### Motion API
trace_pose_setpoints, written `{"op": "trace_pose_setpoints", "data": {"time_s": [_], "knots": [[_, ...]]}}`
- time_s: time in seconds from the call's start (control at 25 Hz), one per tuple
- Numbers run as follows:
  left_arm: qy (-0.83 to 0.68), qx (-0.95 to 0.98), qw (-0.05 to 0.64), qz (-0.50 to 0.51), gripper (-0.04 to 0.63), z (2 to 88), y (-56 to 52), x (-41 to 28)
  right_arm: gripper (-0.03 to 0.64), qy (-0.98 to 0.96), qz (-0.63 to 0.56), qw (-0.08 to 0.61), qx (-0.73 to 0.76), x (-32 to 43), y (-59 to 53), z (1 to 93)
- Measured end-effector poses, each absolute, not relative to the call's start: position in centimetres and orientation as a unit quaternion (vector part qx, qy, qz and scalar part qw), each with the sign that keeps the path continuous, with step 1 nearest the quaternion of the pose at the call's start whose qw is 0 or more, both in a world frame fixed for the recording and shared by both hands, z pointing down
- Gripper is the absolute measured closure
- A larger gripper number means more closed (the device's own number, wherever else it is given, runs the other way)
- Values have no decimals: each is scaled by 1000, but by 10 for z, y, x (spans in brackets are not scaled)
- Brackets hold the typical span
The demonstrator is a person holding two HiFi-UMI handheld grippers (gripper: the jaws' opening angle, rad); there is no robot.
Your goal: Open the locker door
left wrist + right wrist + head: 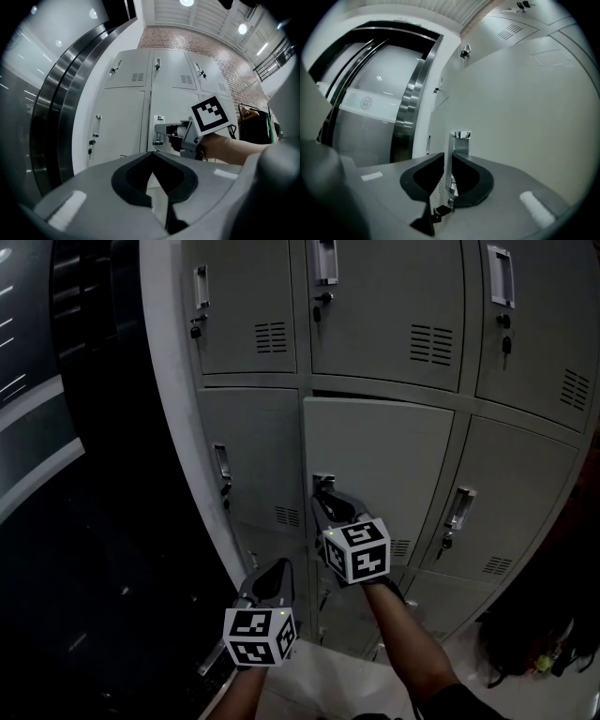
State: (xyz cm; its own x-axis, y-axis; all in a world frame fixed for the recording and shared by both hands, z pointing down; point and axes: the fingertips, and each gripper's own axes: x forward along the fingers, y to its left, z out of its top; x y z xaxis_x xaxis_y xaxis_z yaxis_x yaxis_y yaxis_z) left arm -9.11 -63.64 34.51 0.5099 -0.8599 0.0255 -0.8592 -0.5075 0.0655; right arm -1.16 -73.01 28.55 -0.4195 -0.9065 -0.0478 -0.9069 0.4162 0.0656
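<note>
The grey middle locker door stands slightly ajar, with a dark gap along its top edge. Its metal handle sits at the door's left edge. My right gripper is shut on that handle; in the right gripper view the handle plate stands clamped between the dark pads. The left gripper view shows the right gripper at the handle from the side. My left gripper hangs lower left, apart from the lockers, shut with nothing in it.
Neighbouring lockers surround the door above, below and on both sides, each with its own handle and key lock. A dark curved metal-trimmed wall runs along the left. A dark bag lies on the floor at the lower right.
</note>
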Motion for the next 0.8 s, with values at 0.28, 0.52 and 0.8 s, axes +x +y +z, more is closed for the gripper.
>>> {"op": "trace_pose_setpoints", "data": {"time_s": [0.28,0.52,0.8], "knots": [[-503,864,33,-22,589,337,-625,-92,575,855,47,12,-516,-21,-689,286],[-506,861,25,-40,589,324,-609,-84,575,862,56,17,-504,-21,-653,285],[-510,858,27,-48,589,325,-584,-75,575,869,56,27,-491,-15,-609,285]]}}
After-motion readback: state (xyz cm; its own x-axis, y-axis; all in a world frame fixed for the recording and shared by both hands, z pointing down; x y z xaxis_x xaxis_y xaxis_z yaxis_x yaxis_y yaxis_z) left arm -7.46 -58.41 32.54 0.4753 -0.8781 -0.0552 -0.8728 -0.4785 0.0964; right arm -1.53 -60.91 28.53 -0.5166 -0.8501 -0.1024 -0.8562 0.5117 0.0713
